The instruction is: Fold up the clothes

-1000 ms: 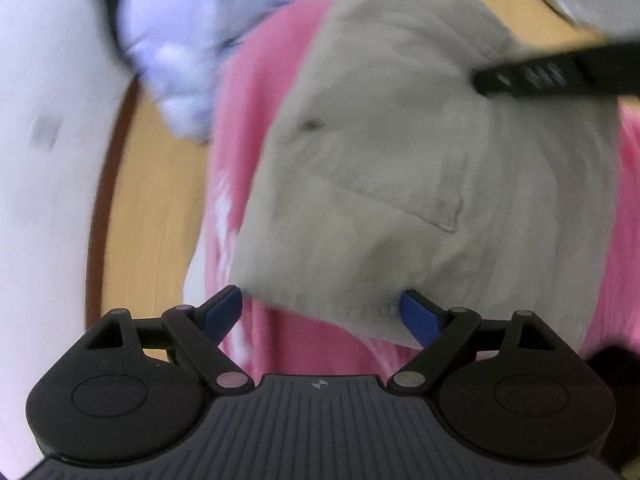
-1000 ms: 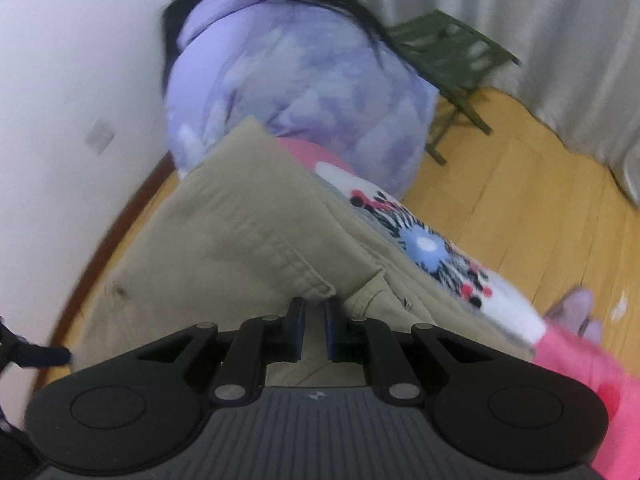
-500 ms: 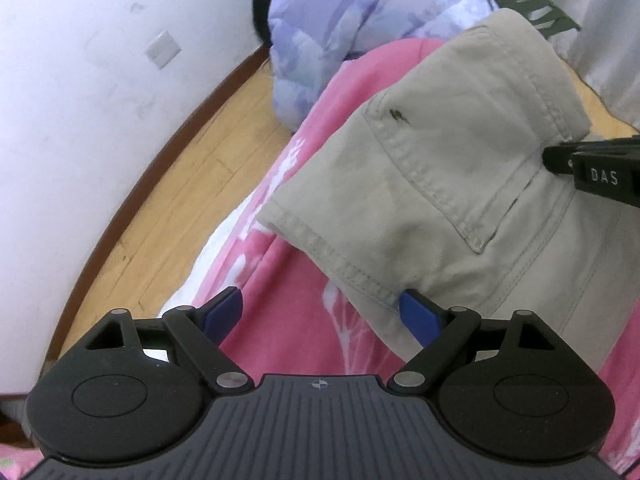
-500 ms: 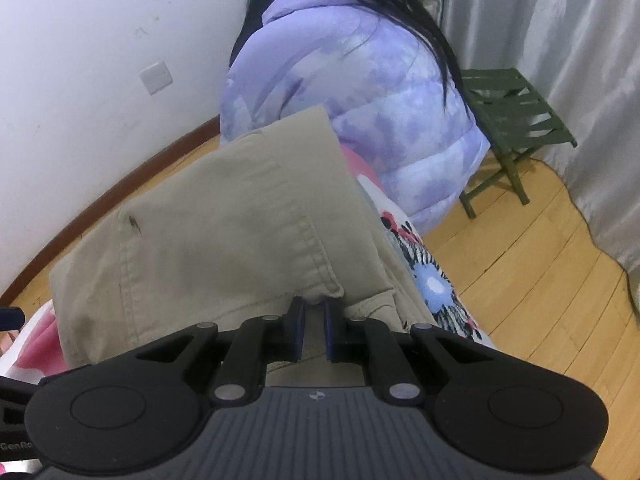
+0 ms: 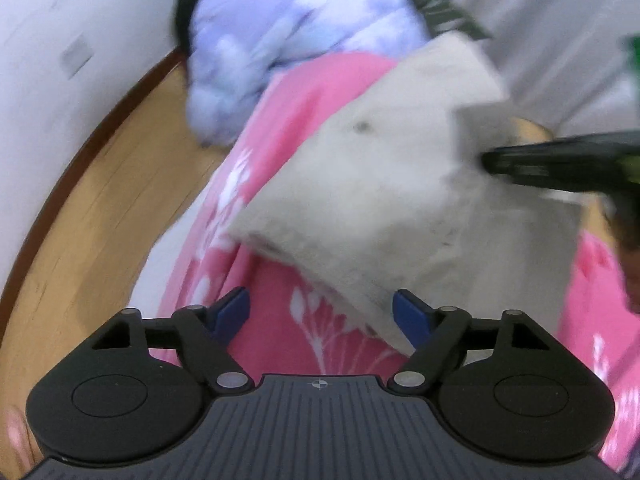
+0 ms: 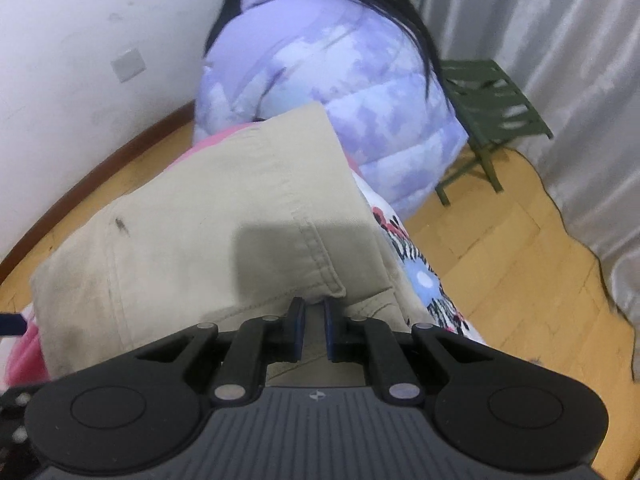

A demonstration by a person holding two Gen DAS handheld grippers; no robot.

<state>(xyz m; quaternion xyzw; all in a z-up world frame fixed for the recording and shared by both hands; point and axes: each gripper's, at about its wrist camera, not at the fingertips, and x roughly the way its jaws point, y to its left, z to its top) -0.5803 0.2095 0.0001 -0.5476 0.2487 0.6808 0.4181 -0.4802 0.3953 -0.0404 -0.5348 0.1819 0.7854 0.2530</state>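
Note:
A khaki garment (image 5: 380,192) lies folded on a pink flowered blanket (image 5: 304,92). My left gripper (image 5: 322,308) hovers over the garment's near corner with its jaws closing. That corner reaches in beside the right blue pad (image 5: 412,316) without being pressed, and only blanket shows under the rest of the gap. The left wrist view is blurred. My right gripper (image 6: 314,320) is shut on a seamed edge of the khaki garment (image 6: 224,216). From the left wrist the right gripper (image 5: 560,164) appears as a dark bar on the garment's far right side.
A person in a pale purple padded jacket (image 6: 332,92) sits at the blanket's far end. A green folding stool (image 6: 492,104) stands by the grey curtain (image 6: 560,40). Wooden floor (image 6: 500,260) and a white wall (image 6: 80,40) with a brown skirting surround the blanket.
The left gripper has shifted and rolled, blurring its view, and its blue pads stand a little closer together. The right gripper keeps its grip while its view has rolled slightly.

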